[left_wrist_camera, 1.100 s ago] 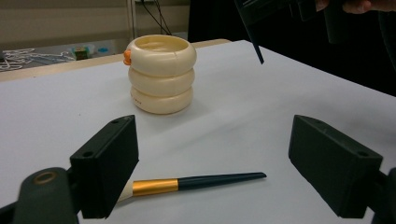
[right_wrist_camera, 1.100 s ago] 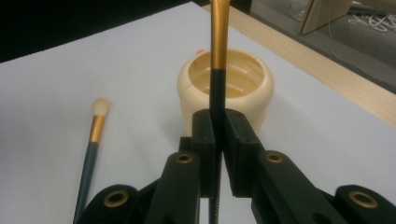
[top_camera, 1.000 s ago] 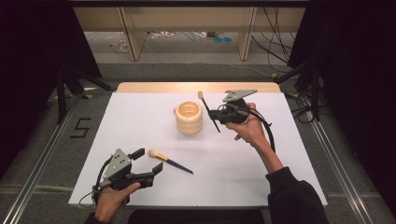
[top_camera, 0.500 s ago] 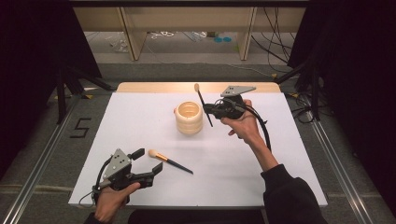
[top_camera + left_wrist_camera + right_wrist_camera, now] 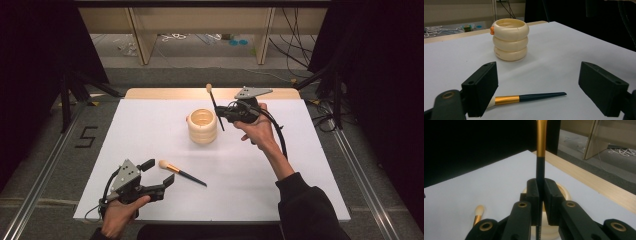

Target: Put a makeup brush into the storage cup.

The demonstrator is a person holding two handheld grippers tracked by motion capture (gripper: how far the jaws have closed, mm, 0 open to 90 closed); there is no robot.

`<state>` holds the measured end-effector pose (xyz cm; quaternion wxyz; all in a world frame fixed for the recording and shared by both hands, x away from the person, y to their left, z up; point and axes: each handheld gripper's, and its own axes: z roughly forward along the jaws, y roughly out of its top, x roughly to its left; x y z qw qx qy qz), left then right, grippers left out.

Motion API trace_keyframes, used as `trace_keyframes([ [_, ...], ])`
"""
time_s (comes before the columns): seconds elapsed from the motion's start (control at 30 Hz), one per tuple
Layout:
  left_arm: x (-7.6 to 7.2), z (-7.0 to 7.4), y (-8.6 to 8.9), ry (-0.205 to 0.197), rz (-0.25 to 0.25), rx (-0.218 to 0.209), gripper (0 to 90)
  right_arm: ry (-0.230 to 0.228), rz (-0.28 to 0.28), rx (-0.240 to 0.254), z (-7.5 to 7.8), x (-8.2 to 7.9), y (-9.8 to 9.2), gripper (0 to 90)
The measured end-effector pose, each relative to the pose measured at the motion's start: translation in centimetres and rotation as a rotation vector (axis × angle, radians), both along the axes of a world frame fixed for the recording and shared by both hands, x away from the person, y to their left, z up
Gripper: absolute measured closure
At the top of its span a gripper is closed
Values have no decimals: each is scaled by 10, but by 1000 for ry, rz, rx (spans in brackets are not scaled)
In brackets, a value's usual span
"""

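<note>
A cream ribbed holder [image 5: 203,126] stands upright at the middle back of the white table [image 5: 300,165]. Just right of it, my right gripper [image 5: 223,113] is shut on the dark handle of a makeup brush [image 5: 214,102]. That brush stands nearly upright, head up, tail beside the holder's rim. In the right gripper view the jaws [image 5: 541,192] clamp the brush [image 5: 540,157] with the holder [image 5: 564,191] behind them. A second brush [image 5: 185,173] lies flat near the front left. My left gripper [image 5: 159,173] rests open beside it; in the left gripper view that brush [image 5: 529,97] lies between the wide jaws.
A wooden strip [image 5: 165,93] runs along the table's far edge, with a shelf frame [image 5: 140,40] and cables on the floor behind it. Metal rails [image 5: 45,175] flank the table, and dark curtains stand at both sides.
My right gripper has carried its brush a little left and up, closer to the holder, and the brush stands more upright. The left gripper and the lying brush have not moved.
</note>
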<state>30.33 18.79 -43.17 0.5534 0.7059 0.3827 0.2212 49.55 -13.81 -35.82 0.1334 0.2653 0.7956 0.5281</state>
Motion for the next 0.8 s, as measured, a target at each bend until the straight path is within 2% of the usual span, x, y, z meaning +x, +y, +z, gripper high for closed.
trace_keyframes([
  [0.07,1,0,0,-9,-4,-6,157,0,7,13,2,1,2,834],
  [0.1,-1,0,-2,19,-11,-18,157,-5,5,16,2,2,3,834],
  [0.13,-1,0,-1,10,-8,-9,157,-4,6,13,3,2,3,834],
  [0.27,-1,0,-1,18,-6,-19,157,-14,7,28,6,4,6,834],
  [0.33,-1,0,-1,11,-3,-9,157,-24,2,26,7,5,8,834],
  [0.4,0,-1,-1,10,-2,-25,157,-26,6,29,8,6,9,834],
  [0.47,0,0,0,6,-2,-3,157,-23,4,34,7,7,11,834],
  [0.77,1,0,0,-6,-9,-8,157,-25,-6,51,3,13,17,834],
  [0.8,1,0,0,-15,-7,7,157,-21,-5,60,2,14,17,834],
])
